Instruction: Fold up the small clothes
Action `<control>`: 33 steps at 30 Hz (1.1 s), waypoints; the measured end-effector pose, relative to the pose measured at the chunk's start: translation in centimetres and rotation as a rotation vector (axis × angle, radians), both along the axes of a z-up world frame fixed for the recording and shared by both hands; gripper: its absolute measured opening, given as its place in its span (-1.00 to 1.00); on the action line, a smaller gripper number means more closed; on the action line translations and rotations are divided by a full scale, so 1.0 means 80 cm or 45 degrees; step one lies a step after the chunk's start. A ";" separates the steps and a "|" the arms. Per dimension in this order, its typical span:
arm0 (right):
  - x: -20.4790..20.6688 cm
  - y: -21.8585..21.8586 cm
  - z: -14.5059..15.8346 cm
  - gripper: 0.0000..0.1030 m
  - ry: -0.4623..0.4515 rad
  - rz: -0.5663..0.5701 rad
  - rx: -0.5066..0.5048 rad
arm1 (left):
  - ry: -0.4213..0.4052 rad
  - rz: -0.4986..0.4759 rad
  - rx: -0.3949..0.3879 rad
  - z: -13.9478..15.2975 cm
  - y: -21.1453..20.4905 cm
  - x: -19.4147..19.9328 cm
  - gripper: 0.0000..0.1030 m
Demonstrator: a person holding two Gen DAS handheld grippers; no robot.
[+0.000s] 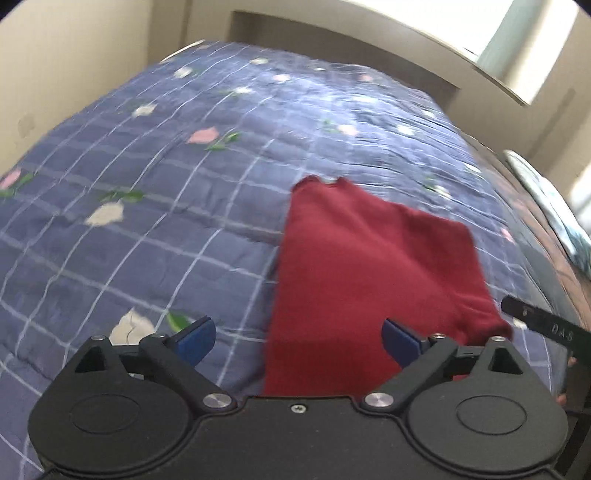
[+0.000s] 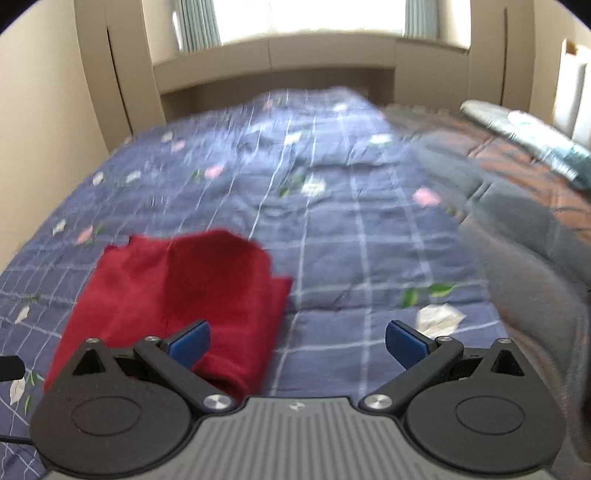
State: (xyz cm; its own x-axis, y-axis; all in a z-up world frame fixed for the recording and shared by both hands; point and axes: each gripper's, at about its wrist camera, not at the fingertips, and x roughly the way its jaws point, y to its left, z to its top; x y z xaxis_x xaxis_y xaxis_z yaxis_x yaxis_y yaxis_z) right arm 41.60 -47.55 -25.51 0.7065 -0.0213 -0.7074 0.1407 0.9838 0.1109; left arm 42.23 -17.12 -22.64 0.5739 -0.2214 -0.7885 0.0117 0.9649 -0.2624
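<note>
Left wrist view: the left gripper [image 1: 299, 338] has its jaws wide and empty; the red garment [image 1: 369, 280] lies folded on the bed [image 1: 147, 166], at 1 o'clock.

Right wrist view: the right gripper [image 2: 297, 341] also has wide, empty jaws; the red garment [image 2: 177, 291] is at 10 o'clock. It looks already folded, so the next move probably calls for one more fold or putting it aside.

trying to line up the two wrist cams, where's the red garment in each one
Left wrist: the red garment lies right of centre on the blue floral quilt, running down between the open left gripper fingers.
Right wrist: the red garment lies lower left, behind the left finger of the open right gripper.
Shared landmark: the beige headboard at the bed's far end.
</note>
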 end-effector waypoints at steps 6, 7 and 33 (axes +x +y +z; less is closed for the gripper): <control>-0.001 0.015 -0.037 1.00 0.145 -0.021 -0.189 | 0.156 -0.029 0.033 -0.043 -0.002 0.008 0.90; -0.004 0.015 -0.039 1.00 0.145 -0.012 -0.204 | 0.183 -0.043 0.040 -0.049 -0.002 0.006 0.90; -0.055 0.020 -0.028 1.00 0.091 0.032 -0.045 | 0.254 -0.035 0.103 -0.034 -0.014 -0.017 0.99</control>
State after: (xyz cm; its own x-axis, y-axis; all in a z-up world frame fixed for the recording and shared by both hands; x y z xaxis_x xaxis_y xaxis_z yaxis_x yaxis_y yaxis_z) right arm 37.17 -45.97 -27.75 0.6548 -0.0303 -0.7552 0.1222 0.9903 0.0663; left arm 40.87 -18.25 -25.36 0.3990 -0.1665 -0.9017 -0.0062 0.9829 -0.1842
